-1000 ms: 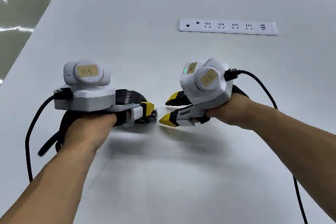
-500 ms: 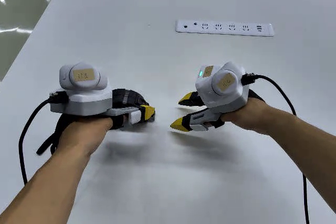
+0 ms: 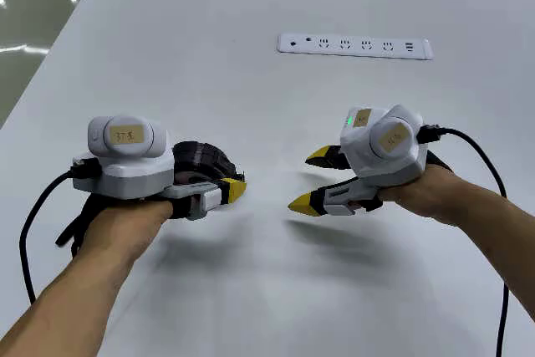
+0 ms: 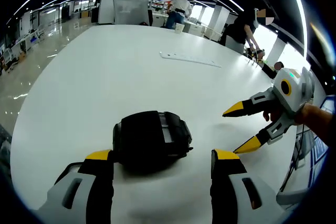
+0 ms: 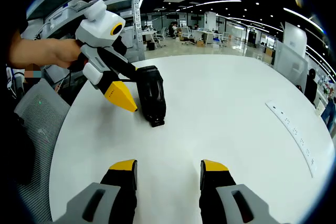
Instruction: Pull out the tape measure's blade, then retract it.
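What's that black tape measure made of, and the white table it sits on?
The chunky black tape measure looks like matt plastic or rubber, I cannot tell which: dull surface, grey ribbed band, no glint. The large white table looks like smooth laminate or painted board: even colour, soft shadows, faint sheen.

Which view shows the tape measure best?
The left gripper view: the tape measure sits close between the tongs. The right gripper view shows it smaller; in the head view the left gripper half hides it.
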{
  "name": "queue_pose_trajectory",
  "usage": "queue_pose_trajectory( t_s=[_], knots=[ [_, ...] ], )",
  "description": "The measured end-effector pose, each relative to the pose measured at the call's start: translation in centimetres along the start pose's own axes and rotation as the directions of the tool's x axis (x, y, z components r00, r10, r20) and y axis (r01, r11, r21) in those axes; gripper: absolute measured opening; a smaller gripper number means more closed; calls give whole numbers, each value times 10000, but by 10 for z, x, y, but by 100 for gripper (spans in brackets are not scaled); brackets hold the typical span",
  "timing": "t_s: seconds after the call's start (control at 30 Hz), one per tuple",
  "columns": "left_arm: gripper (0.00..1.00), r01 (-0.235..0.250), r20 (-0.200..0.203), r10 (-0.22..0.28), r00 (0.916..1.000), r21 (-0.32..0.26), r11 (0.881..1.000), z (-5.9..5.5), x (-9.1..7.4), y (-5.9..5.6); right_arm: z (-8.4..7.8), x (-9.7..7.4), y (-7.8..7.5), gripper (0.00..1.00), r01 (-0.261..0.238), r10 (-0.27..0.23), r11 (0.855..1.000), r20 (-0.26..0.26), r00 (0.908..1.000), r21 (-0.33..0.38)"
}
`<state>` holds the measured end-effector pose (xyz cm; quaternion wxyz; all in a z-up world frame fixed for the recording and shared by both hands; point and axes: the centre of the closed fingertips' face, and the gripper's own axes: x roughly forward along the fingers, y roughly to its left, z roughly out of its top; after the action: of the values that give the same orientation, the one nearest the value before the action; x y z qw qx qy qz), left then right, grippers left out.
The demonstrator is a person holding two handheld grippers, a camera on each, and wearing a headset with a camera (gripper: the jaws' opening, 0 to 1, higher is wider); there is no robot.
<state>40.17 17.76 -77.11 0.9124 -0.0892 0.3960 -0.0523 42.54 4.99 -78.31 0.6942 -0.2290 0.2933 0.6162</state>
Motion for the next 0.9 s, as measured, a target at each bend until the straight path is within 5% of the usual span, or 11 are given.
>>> queue_pose_trajectory(
  t_s=[0.9],
  knots=[
    [83, 740, 166, -766, 9969, 1241, 9895, -16, -13, 2, -19, -35, 7, 67, 952, -1035, 9884, 661, 9924, 1187]
  ],
)
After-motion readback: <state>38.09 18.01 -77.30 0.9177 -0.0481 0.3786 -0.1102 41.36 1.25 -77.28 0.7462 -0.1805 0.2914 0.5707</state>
